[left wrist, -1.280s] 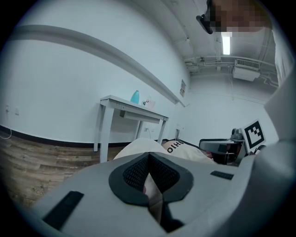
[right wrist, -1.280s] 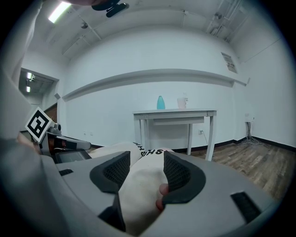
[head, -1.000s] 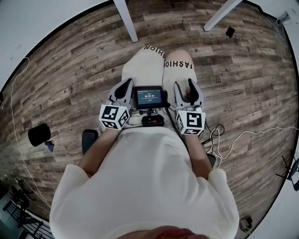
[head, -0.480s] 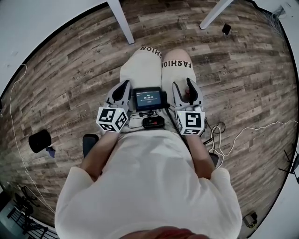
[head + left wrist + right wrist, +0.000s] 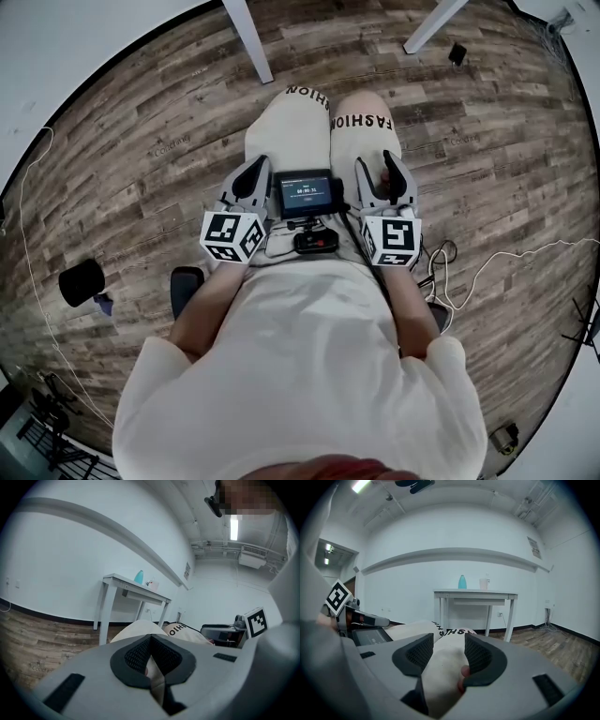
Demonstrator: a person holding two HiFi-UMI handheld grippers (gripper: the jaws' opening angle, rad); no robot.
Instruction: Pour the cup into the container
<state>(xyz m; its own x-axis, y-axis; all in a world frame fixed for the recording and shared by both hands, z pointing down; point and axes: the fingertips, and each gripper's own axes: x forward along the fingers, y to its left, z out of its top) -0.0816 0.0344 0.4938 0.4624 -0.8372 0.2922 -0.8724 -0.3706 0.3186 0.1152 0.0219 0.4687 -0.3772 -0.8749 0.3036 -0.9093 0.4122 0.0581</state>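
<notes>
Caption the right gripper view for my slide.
Right gripper, jaws apart but just narrowed, empty above cream trousers; white table beyond holds teal bottle and pale cup.

Bright even ceiling light, soft shadows, strong fisheye warping, dark vignetted corners

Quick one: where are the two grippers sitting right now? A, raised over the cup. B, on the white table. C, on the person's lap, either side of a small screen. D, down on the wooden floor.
C: in the head view the left gripper and the right gripper rest on the person's thighs, flanking the small screen, while the white table stands across the room.
</notes>
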